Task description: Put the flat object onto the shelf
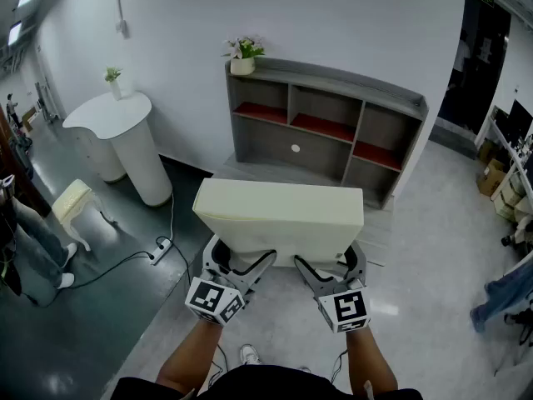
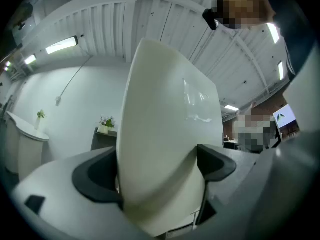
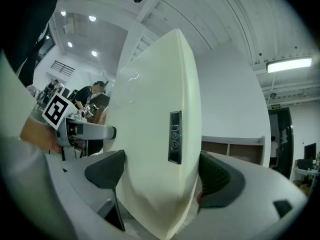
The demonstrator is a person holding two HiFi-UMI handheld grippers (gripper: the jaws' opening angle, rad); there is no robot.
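Right, the left hand-held gripper point(image 1: 244, 262) and right hand-held gripper point(image 1: 328, 264) each clamp, jaws spread wide, the near edge of the flat object point(image 1: 283, 211) at centre frame, long axis left-to-right, the shelf point(image 1: 326, 86) just above it in frame, neither hand nearer.

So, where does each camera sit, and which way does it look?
Head view: on the person's head, looking steeply down at the flat object, held by left gripper and right gripper; forearms show.
Left gripper view: on that gripper, along its jaws, clamped on the object.
Right gripper view: on that gripper, likewise clamped; left gripper's marker cube shows.
Shared: all show the flat object and the shelf.
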